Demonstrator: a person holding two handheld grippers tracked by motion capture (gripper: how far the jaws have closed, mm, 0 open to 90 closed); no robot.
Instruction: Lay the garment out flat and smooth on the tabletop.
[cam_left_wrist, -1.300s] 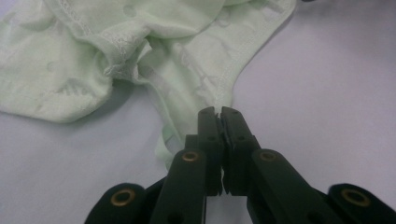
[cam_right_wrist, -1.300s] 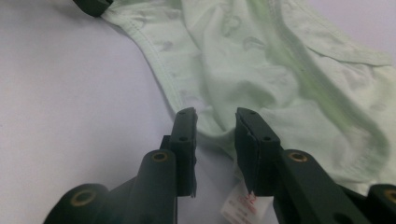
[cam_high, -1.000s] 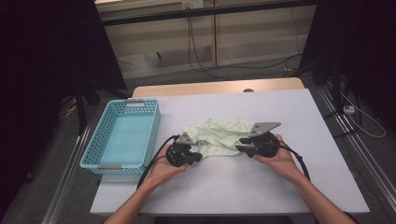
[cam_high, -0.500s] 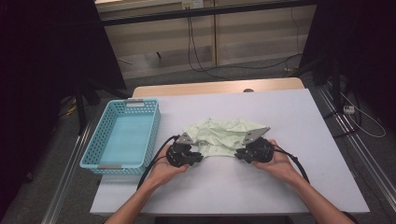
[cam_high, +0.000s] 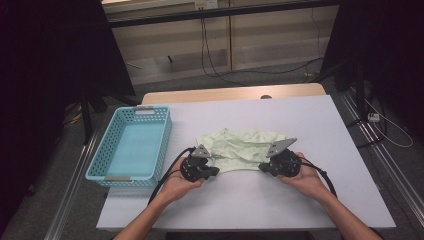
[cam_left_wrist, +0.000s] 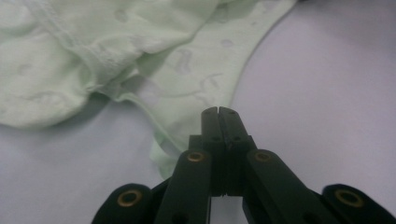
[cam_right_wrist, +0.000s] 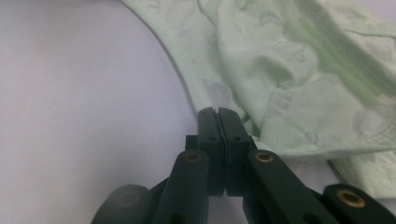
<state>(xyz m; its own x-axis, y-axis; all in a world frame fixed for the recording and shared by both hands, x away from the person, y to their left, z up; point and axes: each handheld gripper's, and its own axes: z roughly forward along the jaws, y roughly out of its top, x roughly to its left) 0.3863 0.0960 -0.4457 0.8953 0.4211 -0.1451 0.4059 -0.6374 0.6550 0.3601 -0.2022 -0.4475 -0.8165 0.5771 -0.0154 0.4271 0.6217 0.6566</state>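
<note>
High view showed a pale green garment (cam_high: 240, 149) lying crumpled near the middle of the white surface (cam_high: 320, 125), with a person's two hands holding a gripper at each of its near corners. At the cloth's left edge, the left gripper (cam_high: 216, 171) had its jaws clenched on the hem, having just finished closing; in the left gripper view the black jaws met tip to tip over the garment's (cam_left_wrist: 116, 56) thin edge. At the right edge, the right gripper (cam_high: 262, 168) was likewise clamped on the fabric, its jaws just drawn together, the hem of the garment (cam_right_wrist: 289, 70) pinched at their tips in the right gripper view. A light blue basket (cam_high: 100, 159) stood left of the cloth, apart from it.
</note>
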